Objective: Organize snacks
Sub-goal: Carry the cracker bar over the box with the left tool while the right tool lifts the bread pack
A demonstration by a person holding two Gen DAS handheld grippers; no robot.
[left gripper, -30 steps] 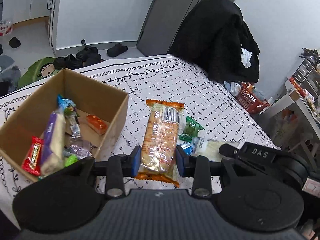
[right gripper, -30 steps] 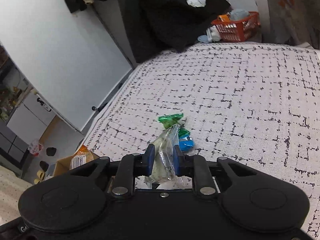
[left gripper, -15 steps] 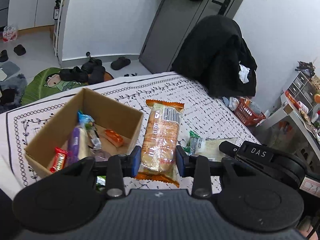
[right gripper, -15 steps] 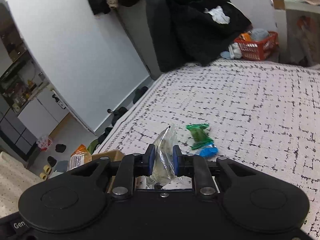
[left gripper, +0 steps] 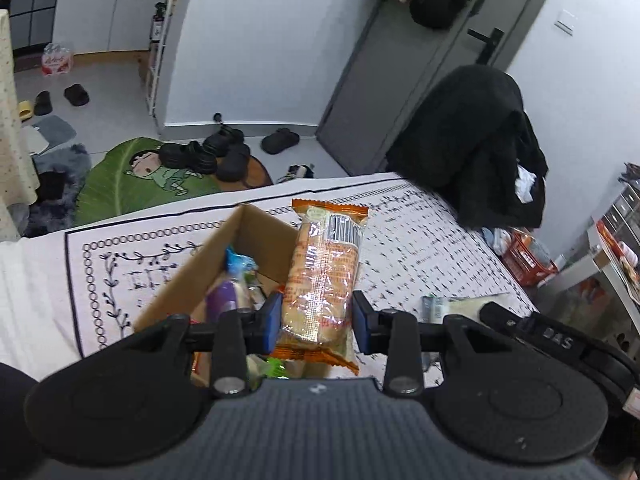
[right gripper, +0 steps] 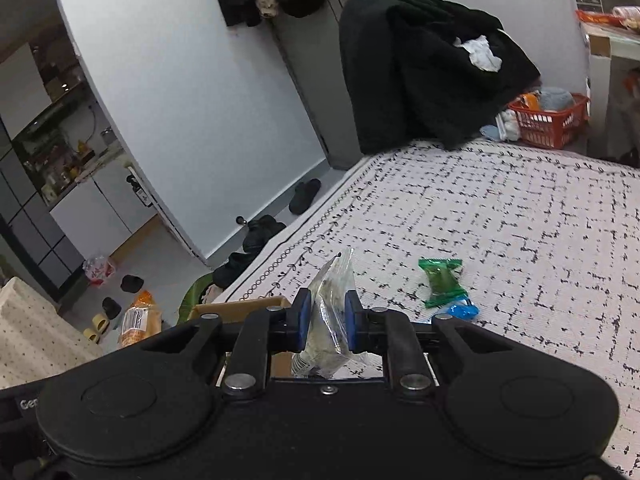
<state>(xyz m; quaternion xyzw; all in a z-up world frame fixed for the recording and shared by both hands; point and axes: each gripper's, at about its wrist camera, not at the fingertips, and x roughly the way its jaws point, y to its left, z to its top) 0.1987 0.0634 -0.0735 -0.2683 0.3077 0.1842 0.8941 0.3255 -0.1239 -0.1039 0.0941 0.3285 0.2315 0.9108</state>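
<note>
left gripper (left gripper: 316,322) is hanging above the worktop (left gripper: 420,248), blue fingers (left gripper: 271,322) clamped on the lower part of an orange cracker pack (left gripper: 326,276). the pack is standing up toward 12 o'clock, glossy crinkled film with a barcode near the top, its bottom seam flaring out below the pads. it is sitting over the right wall of the cardboard box (left gripper: 192,272), which is lying at 10 o'clock from the gripper.

the box is open-topped, plain brown corrugated board. inside, a purple-wrapped bar (left gripper: 222,298) and a blue-tipped wrapper (left gripper: 240,262) are showing; motion blur is hiding the rest.

the worktop is carrying a white woven cloth with broken black grid marks and a leaf-and-ring border along the far edge (left gripper: 160,236). beyond that edge the floor is dropping away, with dark slippers (left gripper: 224,152) and a green mat (left gripper: 132,184) on it. open cloth is running toward 1 o'clock up to a black coat (left gripper: 472,148).

right gripper (right gripper: 325,326) is pinching a clear crinkly snack bag (right gripper: 332,304) between its fingers (right gripper: 352,326), the bag's top corner pointing to 12 o'clock. at 2 o'clock a green twist-wrapped candy (right gripper: 442,280) is lying flat on the cloth, a blue wrapper (right gripper: 460,312) just beside it. the box rim is peeking out at 9 o'clock. wide bare cloth is stretching right and forward to a red basket (right gripper: 548,120).
</note>
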